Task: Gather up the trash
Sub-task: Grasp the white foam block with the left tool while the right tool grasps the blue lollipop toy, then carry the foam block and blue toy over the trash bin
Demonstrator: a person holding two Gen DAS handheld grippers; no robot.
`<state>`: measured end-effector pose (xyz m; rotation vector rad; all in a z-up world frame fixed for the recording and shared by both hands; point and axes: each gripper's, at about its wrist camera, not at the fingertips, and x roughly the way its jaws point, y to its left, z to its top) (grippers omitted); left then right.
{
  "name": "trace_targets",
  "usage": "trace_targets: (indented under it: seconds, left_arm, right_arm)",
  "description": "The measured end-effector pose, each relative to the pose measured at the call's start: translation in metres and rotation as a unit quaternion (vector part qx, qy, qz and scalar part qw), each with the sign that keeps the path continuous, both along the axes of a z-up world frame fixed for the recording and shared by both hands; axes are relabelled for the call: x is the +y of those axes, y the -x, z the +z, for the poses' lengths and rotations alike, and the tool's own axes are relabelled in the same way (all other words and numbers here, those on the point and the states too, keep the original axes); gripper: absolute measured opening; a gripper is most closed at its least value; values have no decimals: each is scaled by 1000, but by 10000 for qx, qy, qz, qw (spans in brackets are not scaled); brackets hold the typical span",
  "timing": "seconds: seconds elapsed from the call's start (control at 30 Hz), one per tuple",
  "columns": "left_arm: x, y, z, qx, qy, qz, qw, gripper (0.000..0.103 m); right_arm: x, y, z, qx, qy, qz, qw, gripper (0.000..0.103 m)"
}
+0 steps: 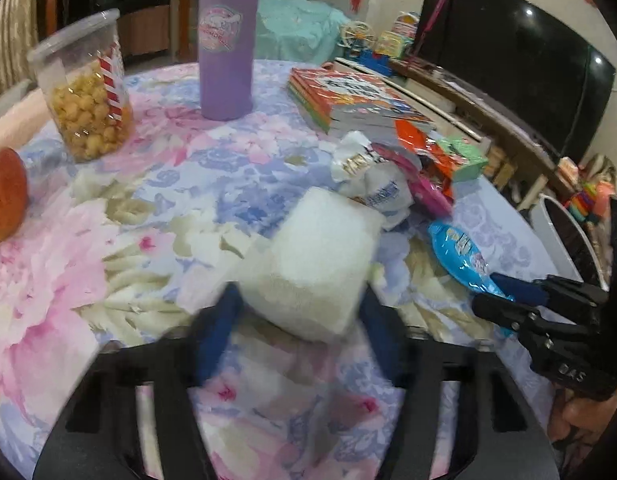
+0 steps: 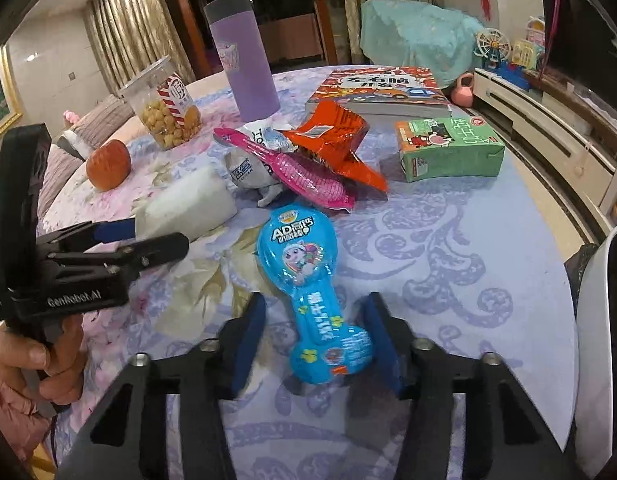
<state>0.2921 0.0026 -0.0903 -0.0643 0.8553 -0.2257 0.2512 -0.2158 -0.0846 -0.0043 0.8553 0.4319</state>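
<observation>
My left gripper (image 1: 298,312) stands open around the near end of a white foam block (image 1: 320,264) on the flowered tablecloth; it also shows in the right wrist view (image 2: 148,236) beside the block (image 2: 188,204). My right gripper (image 2: 316,336) is open with its blue pads on either side of a blue snack packet (image 2: 312,292), not clamped; the packet (image 1: 460,256) shows in the left wrist view with the right gripper (image 1: 504,296) at its end. Beyond lie a pink wrapper (image 2: 292,168), an orange wrapper (image 2: 336,140), a white crumpled wrapper (image 2: 248,168) and a green carton (image 2: 448,152).
A purple tumbler (image 2: 244,64), a popcorn jar (image 2: 164,112), an orange fruit (image 2: 108,164) and a stack of books (image 2: 380,88) stand at the back. A white bin (image 2: 600,320) with a dark liner stands off the table's right edge. A TV cabinet (image 2: 548,112) runs along the right.
</observation>
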Motion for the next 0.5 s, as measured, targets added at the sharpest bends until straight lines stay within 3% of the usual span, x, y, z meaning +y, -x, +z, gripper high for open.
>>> trace_targets:
  seconds: [0.07,0.27,0.5]
  left_arm:
    - [-3,5,4,-111,-76,-7,9999,51]
    - [-13,30,7,-138,-123,-112,9998,51]
    - [-14,65,13,-39,324,-7,9995,51]
  right_arm:
    - [-4,1,0,52,-137,25,9999,23]
    - [-13,24,3,67,-547,3,9985,22]
    - [-32,55,6,64,-822,-216,9964,22]
